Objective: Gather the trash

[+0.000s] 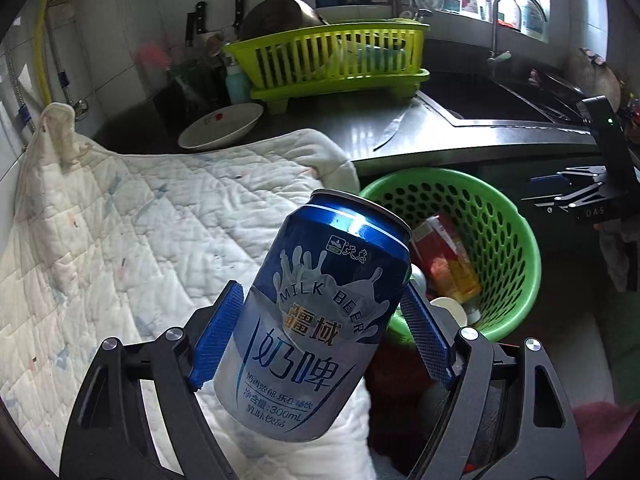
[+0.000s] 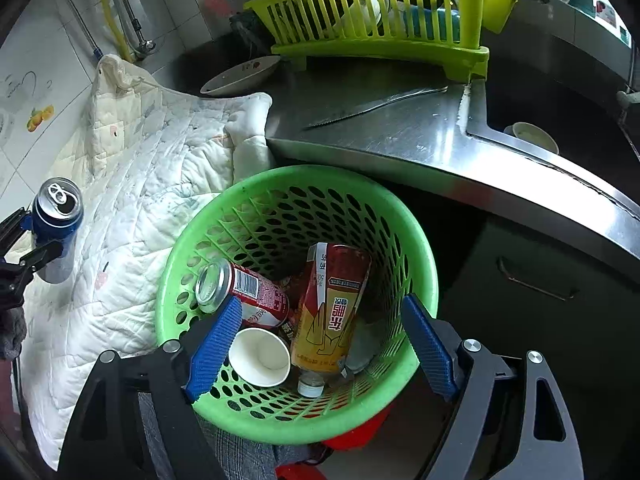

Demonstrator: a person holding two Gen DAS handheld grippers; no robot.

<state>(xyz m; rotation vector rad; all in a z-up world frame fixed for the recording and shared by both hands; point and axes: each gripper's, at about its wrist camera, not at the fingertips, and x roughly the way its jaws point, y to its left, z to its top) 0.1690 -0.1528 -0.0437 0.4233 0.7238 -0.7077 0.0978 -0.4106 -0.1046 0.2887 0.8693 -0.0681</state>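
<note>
My left gripper [image 1: 320,292] is shut on a blue and silver milk beer can [image 1: 316,320], held tilted above the white quilt, just left of the green perforated basket [image 1: 500,216]. The right wrist view shows the same can [image 2: 56,220] at the left edge, its top opened. My right gripper [image 2: 322,304] stands open right above the basket [image 2: 192,240], with nothing between its pads. Inside the basket lie a red can [image 2: 256,296], a tea bottle with a red and yellow label [image 2: 332,308] and a white paper cup [image 2: 260,356]. The right gripper [image 1: 580,196] also shows at the right edge of the left wrist view.
A white quilt [image 1: 140,220] covers the counter on the left. On the steel counter [image 2: 420,132] behind lie a knife [image 2: 372,106] and a white bowl [image 2: 240,74], beside a yellow-green dish rack [image 2: 380,12]. A sink [image 1: 480,92] with a faucet [image 1: 500,20] is at the right.
</note>
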